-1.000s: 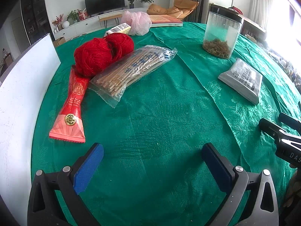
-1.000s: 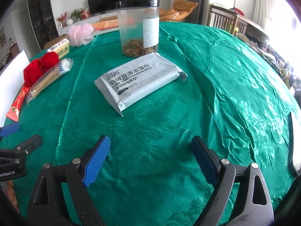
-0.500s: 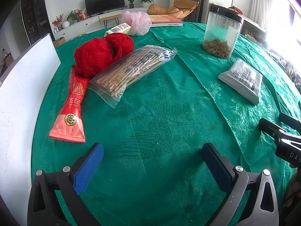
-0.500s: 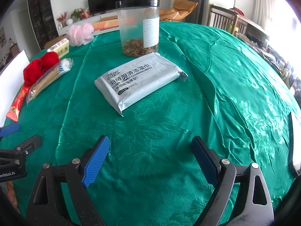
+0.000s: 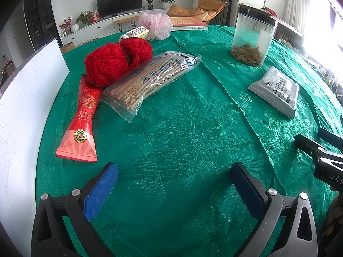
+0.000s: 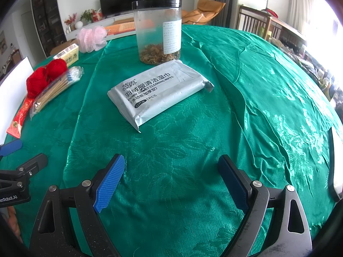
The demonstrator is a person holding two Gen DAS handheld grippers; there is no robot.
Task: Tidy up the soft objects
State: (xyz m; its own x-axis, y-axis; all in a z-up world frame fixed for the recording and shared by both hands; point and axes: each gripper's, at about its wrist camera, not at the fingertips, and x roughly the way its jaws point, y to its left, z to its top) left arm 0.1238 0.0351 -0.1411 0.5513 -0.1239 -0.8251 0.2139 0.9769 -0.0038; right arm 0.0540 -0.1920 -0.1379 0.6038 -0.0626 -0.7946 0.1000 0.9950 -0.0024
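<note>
Two red yarn balls (image 5: 115,61) (image 6: 45,76) lie at the far left of the green tablecloth, beside a clear bag of chopsticks (image 5: 152,79). A pink mesh bath puff (image 5: 156,26) (image 6: 91,37) sits near the table's far edge. A grey pack of wet wipes (image 6: 156,91) (image 5: 276,91) rests in front of my right gripper (image 6: 171,181), which is open and empty. My left gripper (image 5: 174,187) is open too, hovering over bare cloth well short of the yarn.
A clear jar with a black lid (image 6: 159,33) stands behind the wipes. A red packet (image 5: 82,120) lies under the yarn. A white board (image 5: 23,107) lines the left edge. A yellow box (image 6: 67,54) and a book (image 5: 188,23) lie at the back.
</note>
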